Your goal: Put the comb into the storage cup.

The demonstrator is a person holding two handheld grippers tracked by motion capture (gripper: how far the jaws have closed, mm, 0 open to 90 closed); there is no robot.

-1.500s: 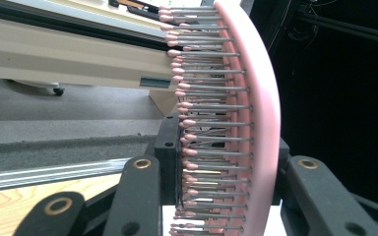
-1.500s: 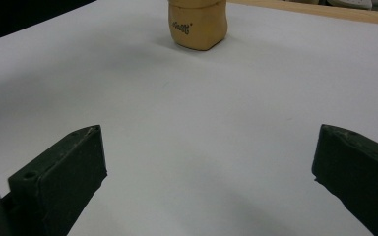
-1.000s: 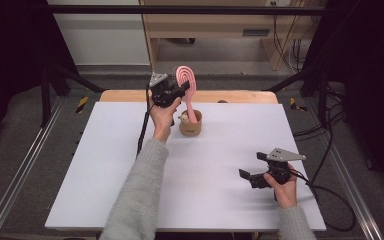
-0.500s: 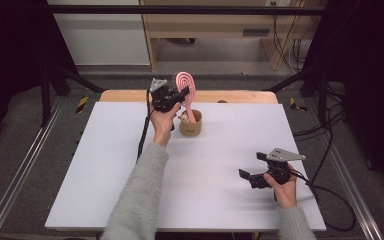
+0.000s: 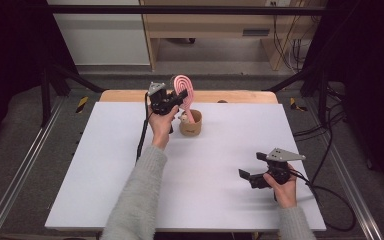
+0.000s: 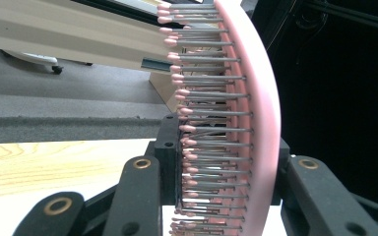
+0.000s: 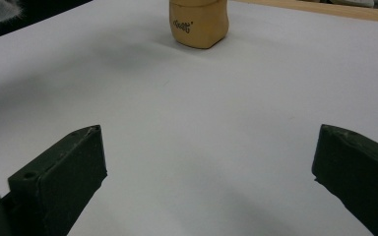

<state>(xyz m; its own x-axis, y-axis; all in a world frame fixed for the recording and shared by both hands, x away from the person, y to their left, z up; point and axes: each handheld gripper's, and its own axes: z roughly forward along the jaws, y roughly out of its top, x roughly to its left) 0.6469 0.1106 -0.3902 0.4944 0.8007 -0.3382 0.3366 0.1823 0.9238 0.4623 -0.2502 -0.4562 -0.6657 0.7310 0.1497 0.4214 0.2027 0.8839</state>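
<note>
A pink hairbrush (image 5: 184,89) stands upright, its handle down inside a small tan cup (image 5: 191,123) at the back middle of the white table. My left gripper (image 5: 179,98) is shut on the brush's head; up close the pink back and grey bristles (image 6: 221,128) sit between the black jaws. My right gripper (image 5: 245,176) rests low at the table's front right, open with nothing between its fingers (image 7: 59,172). It faces the tan cup (image 7: 198,22) across bare table.
The white table top (image 5: 105,165) has a wooden strip (image 5: 240,96) along its far edge. Cables (image 5: 330,195) trail off the right side. Metal frame rails (image 5: 15,180) run along the left, and a wooden cabinet (image 5: 215,30) stands beyond the table.
The left gripper and the brush have dropped slightly toward the cup. The right gripper has stayed still.
</note>
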